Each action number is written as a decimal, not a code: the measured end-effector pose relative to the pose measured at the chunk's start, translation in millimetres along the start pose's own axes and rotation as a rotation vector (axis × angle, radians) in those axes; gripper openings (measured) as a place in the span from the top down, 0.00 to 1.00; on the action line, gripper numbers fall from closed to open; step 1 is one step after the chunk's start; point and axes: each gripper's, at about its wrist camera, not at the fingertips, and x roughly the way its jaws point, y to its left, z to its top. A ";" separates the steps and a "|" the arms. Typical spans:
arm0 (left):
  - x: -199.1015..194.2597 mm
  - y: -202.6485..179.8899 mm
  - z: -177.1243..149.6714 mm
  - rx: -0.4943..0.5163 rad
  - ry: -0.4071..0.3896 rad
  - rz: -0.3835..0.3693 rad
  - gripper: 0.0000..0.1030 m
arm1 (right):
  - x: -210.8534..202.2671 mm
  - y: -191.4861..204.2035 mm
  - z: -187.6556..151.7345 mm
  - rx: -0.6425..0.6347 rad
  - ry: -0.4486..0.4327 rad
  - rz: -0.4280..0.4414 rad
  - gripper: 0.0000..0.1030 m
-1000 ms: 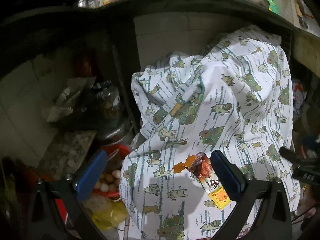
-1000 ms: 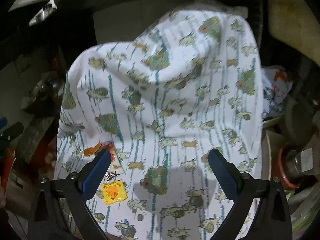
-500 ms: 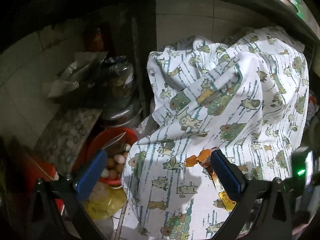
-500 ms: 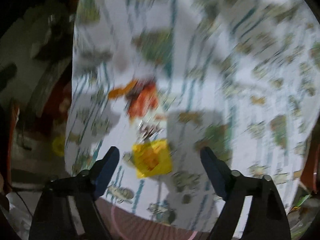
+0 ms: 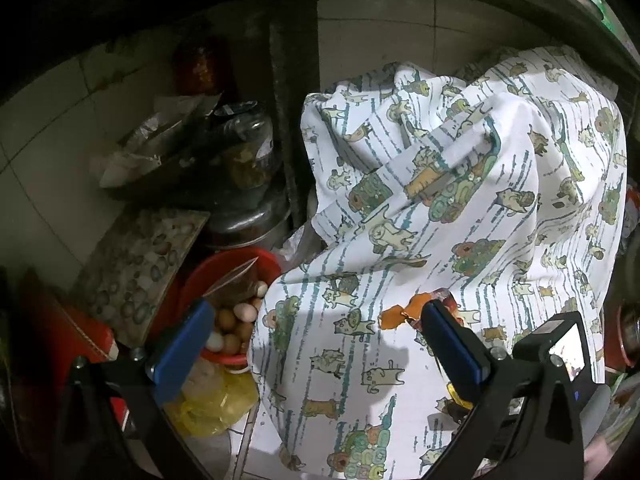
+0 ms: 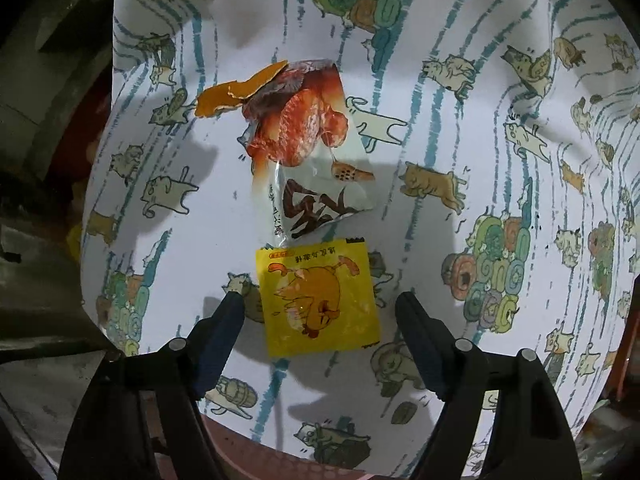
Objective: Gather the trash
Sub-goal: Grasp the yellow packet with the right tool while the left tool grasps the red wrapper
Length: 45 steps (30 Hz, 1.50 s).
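My right tongs [image 6: 320, 334] point steeply down at the cat-print cloth [image 6: 460, 152], and their jaws are closing with the yellow packet [image 6: 318, 298] lying flat on the cloth between the two tips; neither pad touches it. Just beyond the yellow packet, its edge meeting the packet's far edge, lies a torn snack wrapper [image 6: 310, 148] printed with red meat. A piece of orange peel [image 6: 236, 92] sits at the wrapper's far left corner, touching it.

My left tongs [image 5: 316, 344] stand wide over the same cloth [image 5: 460, 208], nothing between the jaws. From this side the peel [image 5: 404, 312] and a bit of the wrapper [image 5: 450, 300] show just beside the right-hand fingertip. Left of the cloth a red bowl [image 5: 240, 264] holds eggs [image 5: 236, 318], with a yellow plastic bag [image 5: 218, 400] just below the bowl and a glass jar [image 5: 248, 152] behind it.
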 end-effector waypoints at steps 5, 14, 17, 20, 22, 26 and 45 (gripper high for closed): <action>3.7 -2.6 -0.8 0.004 0.012 0.007 0.00 | 5.4 3.5 1.2 -0.006 -0.003 -0.059 0.19; 4.8 -9.7 -3.1 0.014 0.021 0.010 0.00 | 4.9 -7.9 -3.1 0.006 -0.033 -0.060 0.04; 6.2 -10.2 -3.3 0.008 0.028 0.008 0.00 | -8.7 3.9 -3.6 -0.061 -0.071 -0.045 0.48; 10.0 -10.6 -2.3 -0.005 0.041 -0.001 0.00 | -13.2 8.4 -7.0 -0.076 -0.073 -0.052 0.59; 12.7 -12.0 -1.7 -0.012 0.053 -0.012 0.00 | -16.0 3.1 -7.5 -0.038 -0.062 -0.035 0.62; 29.2 -18.9 -0.5 -0.044 0.138 -0.102 0.00 | -30.7 -21.5 -14.6 0.050 -0.051 0.037 0.68; 162.5 -136.2 -29.0 -0.162 0.451 -0.161 0.03 | -99.9 -157.5 -37.6 0.234 -0.181 -0.075 0.68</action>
